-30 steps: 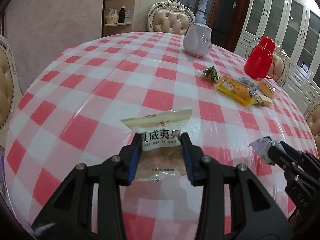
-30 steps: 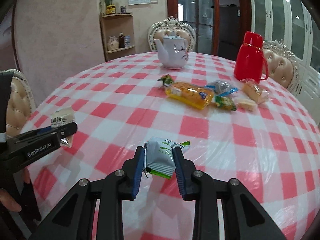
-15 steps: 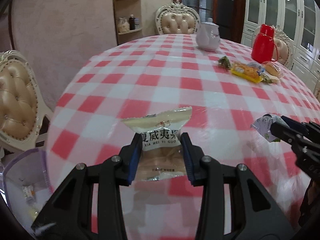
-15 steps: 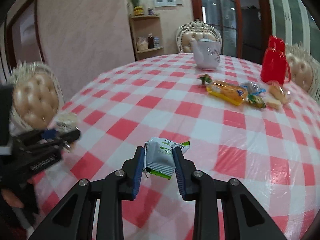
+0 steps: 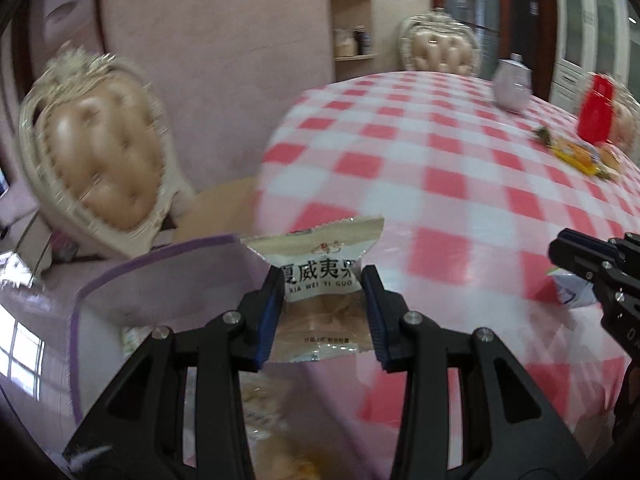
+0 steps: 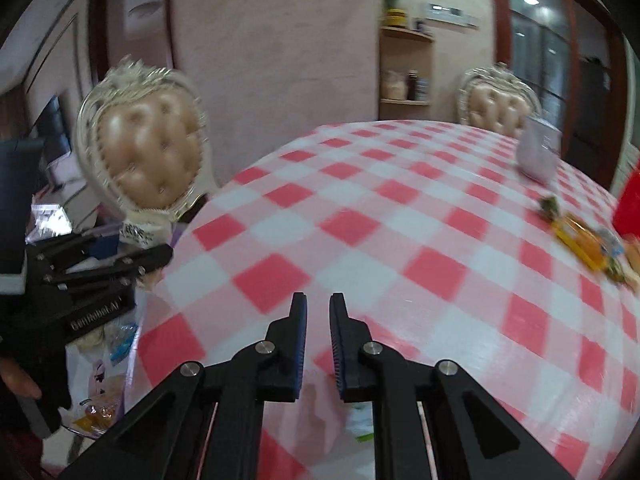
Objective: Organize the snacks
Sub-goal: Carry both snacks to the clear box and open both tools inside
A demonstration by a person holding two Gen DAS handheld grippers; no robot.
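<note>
My left gripper (image 5: pixel 322 296) is shut on a cream snack packet with black Chinese lettering (image 5: pixel 320 280) and holds it over a clear purple-rimmed bin (image 5: pixel 92 312) beside the table. Several snacks lie in the bin (image 6: pixel 96 412). My right gripper (image 6: pixel 318 312) has nothing between its fingertips; the jaws stand a narrow gap apart. The green-and-white packet (image 6: pixel 362 420) shows low behind its fingers, on the tablecloth; from the left wrist view it sits under the right gripper (image 5: pixel 570 288).
The round table has a red-and-white checked cloth (image 6: pixel 400 240). A pile of snacks (image 6: pixel 588 244), a white teapot (image 6: pixel 538 156) and a red flask (image 5: pixel 596 114) stand at its far right. A padded chair (image 6: pixel 148 152) stands left of the table.
Both grippers swung left toward the table's edge. The left one carried its packet over the bin. The green-and-white packet left the right gripper's fingertips and now lies below them.
</note>
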